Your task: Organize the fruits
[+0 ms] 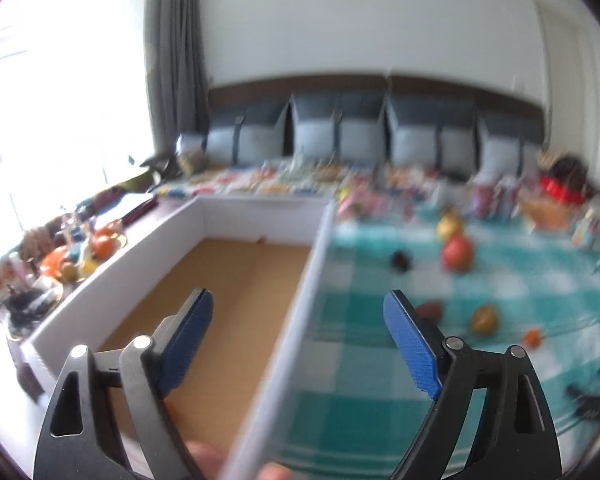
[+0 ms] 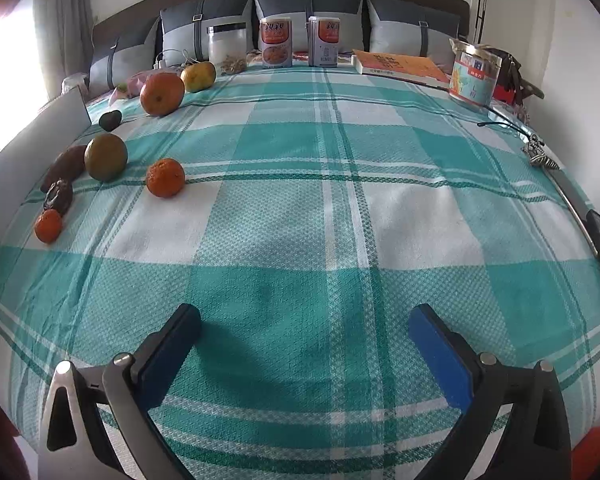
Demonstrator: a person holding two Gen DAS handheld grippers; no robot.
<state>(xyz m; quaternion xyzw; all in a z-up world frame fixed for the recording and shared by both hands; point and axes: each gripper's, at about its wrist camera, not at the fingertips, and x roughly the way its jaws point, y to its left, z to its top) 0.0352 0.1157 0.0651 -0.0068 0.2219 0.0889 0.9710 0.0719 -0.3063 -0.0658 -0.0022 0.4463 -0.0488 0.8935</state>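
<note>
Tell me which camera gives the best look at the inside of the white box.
The left wrist view: it looks down into the white box, showing its brown floor and inner walls, though blurred. The right wrist view catches only a sliver of its outer wall at the left edge.

Open checkered cloth [image 2: 300, 220] ahead; fruits [image 2: 106, 157] crowd the left edge.

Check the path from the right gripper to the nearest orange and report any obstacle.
Nothing visible blocks it. The right gripper is open over bare checked cloth, and the orange sits ahead to its left with only cloth between. The other fruits lie beyond it or further left.
</note>
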